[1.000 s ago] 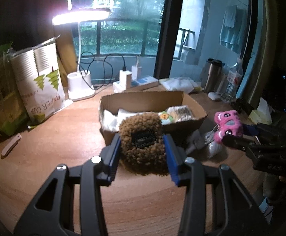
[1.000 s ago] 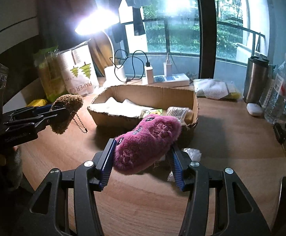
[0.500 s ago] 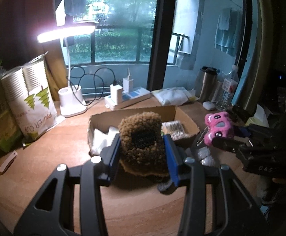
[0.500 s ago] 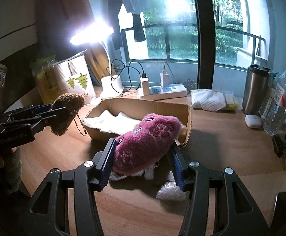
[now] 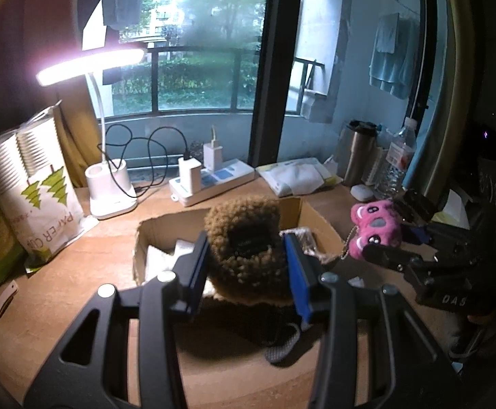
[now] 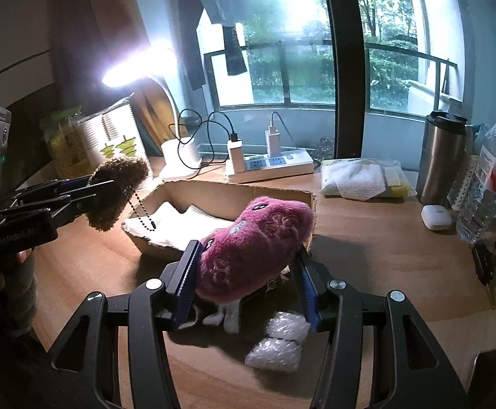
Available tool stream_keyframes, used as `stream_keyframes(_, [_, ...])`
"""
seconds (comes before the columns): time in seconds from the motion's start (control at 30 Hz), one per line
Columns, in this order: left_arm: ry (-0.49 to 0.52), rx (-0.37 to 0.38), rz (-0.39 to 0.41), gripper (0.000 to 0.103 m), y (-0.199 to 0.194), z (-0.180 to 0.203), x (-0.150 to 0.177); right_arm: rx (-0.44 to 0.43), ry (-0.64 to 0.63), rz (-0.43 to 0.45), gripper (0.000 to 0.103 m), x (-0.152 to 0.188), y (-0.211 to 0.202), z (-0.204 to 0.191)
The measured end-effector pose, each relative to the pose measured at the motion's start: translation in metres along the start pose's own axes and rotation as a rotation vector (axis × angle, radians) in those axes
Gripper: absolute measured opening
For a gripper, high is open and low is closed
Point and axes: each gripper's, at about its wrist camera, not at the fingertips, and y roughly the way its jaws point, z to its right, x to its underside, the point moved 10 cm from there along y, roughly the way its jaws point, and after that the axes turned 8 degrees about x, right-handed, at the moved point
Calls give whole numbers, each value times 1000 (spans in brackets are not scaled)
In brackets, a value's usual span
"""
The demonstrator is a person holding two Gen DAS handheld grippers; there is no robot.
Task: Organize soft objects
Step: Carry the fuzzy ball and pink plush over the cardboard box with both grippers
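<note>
My left gripper (image 5: pixel 248 269) is shut on a brown fuzzy plush pouch (image 5: pixel 244 242) with a dark label, held in the air above the near edge of an open cardboard box (image 5: pixel 159 225). It also shows in the right wrist view (image 6: pixel 118 184), with a ball chain hanging. My right gripper (image 6: pixel 246 284) is shut on a pink plush toy (image 6: pixel 251 245), raised over the box's near right corner (image 6: pixel 227 197). The pink toy also shows in the left wrist view (image 5: pixel 375 228). White soft items (image 6: pixel 173 221) lie in the box.
On the wooden desk: a lit desk lamp (image 5: pixel 111 187), a power strip with chargers (image 6: pixel 268 163), a paper-cup bag (image 5: pixel 36 197), a steel tumbler (image 6: pixel 444 160), a water bottle (image 6: pixel 486 184), a white packet (image 6: pixel 360 177), bubble wrap pieces (image 6: pixel 282 344) and a grey cord (image 5: pixel 282 347).
Both grippers have risen with their toys, so the box and desk sit lower and farther in both views. Bubble wrap and small items under the pink toy came into sight.
</note>
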Motion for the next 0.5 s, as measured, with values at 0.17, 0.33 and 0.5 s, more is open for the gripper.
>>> stream_keyframes(0.17, [-4, 4, -9, 44, 16, 0, -4, 2, 8, -9, 55, -2, 10, 10])
stream_keyframes(0.33, [-21, 6, -30, 44, 33, -3, -1, 3, 15, -17, 55, -3, 20, 17])
stream_keyframes(0.5, [-41, 7, -60, 44, 52, -9, 6, 2, 15, -32, 55, -3, 30, 22])
